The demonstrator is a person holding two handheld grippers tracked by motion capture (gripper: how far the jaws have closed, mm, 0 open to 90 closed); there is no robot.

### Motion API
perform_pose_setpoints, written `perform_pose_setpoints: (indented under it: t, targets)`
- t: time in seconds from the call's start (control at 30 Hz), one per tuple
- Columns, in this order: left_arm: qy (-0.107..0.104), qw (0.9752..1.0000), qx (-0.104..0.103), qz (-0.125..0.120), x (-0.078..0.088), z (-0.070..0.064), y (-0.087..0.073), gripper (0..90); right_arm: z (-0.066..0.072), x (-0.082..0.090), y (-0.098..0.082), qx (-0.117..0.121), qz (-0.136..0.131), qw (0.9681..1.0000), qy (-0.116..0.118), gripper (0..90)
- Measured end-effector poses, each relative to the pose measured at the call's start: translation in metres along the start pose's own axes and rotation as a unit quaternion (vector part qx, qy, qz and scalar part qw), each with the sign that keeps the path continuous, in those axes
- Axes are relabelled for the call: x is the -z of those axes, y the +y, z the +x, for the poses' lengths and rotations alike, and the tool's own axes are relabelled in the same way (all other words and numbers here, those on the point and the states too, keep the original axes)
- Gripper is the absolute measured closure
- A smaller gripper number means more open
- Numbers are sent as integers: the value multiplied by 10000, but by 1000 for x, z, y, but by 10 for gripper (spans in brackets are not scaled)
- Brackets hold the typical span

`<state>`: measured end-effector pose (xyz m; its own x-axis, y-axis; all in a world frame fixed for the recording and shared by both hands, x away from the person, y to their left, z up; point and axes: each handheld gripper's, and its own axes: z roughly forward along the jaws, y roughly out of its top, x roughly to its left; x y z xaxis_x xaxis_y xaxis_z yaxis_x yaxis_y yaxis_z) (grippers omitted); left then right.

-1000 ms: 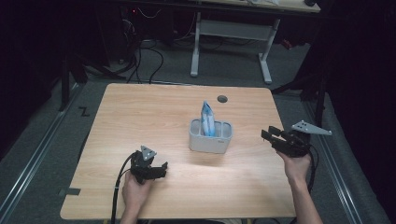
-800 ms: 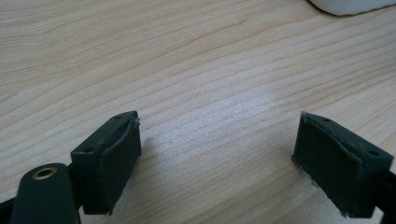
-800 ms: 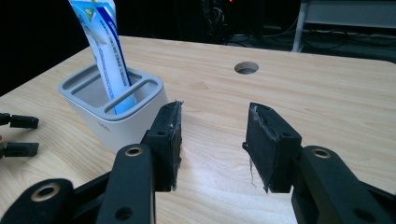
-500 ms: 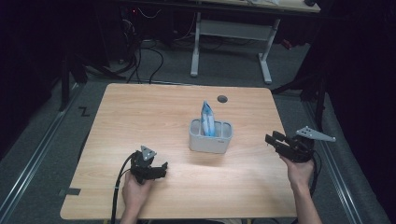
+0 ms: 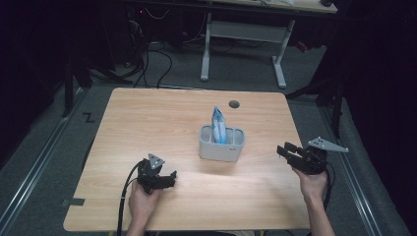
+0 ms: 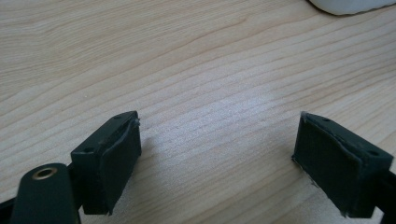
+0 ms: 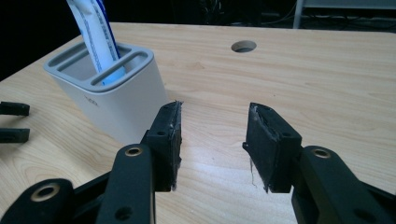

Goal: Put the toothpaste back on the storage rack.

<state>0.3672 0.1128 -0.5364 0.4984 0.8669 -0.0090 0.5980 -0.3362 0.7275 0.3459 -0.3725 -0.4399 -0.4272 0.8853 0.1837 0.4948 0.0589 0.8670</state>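
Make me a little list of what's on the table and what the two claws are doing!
table: light wooden top with a round hole near the far edge
holder: white-grey holder with slots, standing mid-table
in the holder: a blue and white tube standing up in one slot
left claw: open, low over bare wood, holding nothing
right claw: open, holding nothing, at the table's right edge, pointing toward the holder
touching: neither claw touches the holder or tube

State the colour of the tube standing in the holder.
The tube is white with blue, clearest in the right gripper view.
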Motion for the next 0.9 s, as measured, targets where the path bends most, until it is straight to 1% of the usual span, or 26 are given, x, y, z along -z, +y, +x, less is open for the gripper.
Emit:
perform_pose_setpoints:
  t: [0.13, 0.3, 0.4, 0.43, 0.5, 0.6, 0.7, 0.8, 0.9]
  targets:
    - [-1, 10000, -1, 0, 0, 0, 0, 153, -1, -2, -5, -32, 10, 10000, -6, 554]
    - [1, 10000, 0, 0, 0, 0, 0, 153, -1, -5, -10, -49, 84, 10000, -20, 554]
    - [0, 10000, 0, 0, 0, 0, 0, 153, 0, -8, -14, -15, 133, 9999, -21, 554]
    - [1, 10000, -2, 0, 0, 0, 0, 153, 0, -9, -15, -52, 175, 9998, -21, 551]
    - [-5, 10000, -2, 7, 0, 0, 0, 153, 0, -10, -17, -23, 194, 9998, -38, 551]
    - [1, 10000, 0, -1, 0, 0, 0, 153, 1, -12, -20, -68, 216, 9997, -16, 551]
    - [1, 10000, 1, -1, 0, 0, 0, 153, 1, -14, -24, -54, 261, 9996, -20, 551]
    - [1, 10000, 0, -1, 0, 0, 0, 153, 1, -15, -27, -114, 279, 9995, -6, 551]
    - [1, 10000, 0, 0, 0, 0, 0, 153, 2, -17, -28, -52, 309, 9995, -20, 550]
